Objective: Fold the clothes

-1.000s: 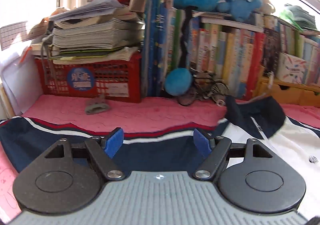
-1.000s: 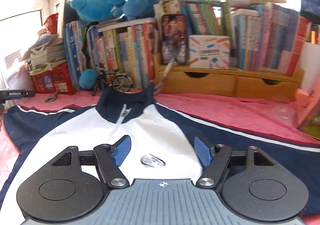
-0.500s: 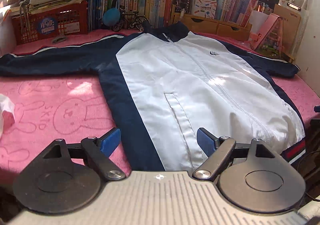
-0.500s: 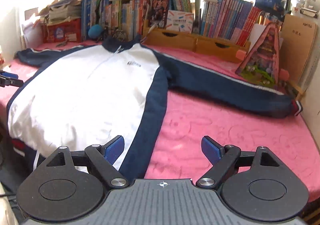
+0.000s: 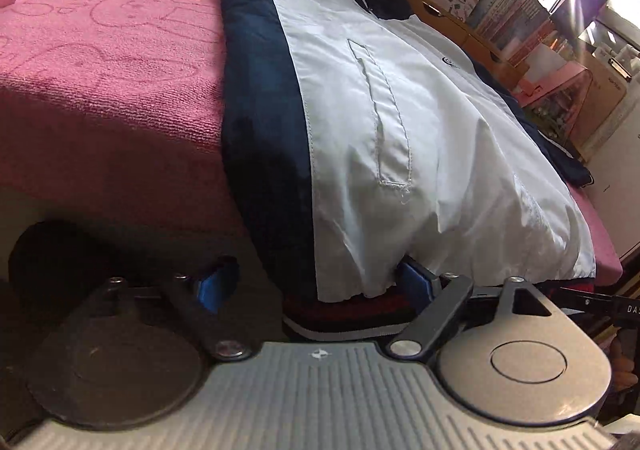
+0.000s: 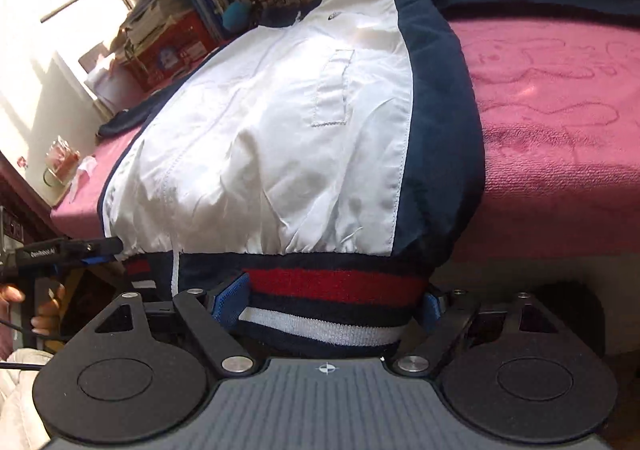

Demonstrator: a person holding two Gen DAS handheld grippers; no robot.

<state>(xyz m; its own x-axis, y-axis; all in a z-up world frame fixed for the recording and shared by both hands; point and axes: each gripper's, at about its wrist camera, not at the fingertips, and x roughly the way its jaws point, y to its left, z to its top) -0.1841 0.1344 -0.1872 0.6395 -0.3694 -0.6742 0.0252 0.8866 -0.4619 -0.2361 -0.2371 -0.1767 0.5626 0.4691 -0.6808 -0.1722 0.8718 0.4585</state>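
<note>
Straddling the jacket (image 5: pixel 400 110) by its striped hem (image 6: pixel 332 282), draped over the table (image 5: pixel 100 70) edge for a two-corner lift; left gripper (image 5: pixel 316 286), fingers just closing, not yet clamping; right gripper (image 6: pixel 332 304), fingers closing, touching hem; gripped or not, cannot tell.

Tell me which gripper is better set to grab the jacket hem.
Right. Both jaws have just been closing with the hem between them, but the right gripper has it centred, a pad at each side. The left gripper sits off-centre: one pad hangs clear of the cloth.
</note>
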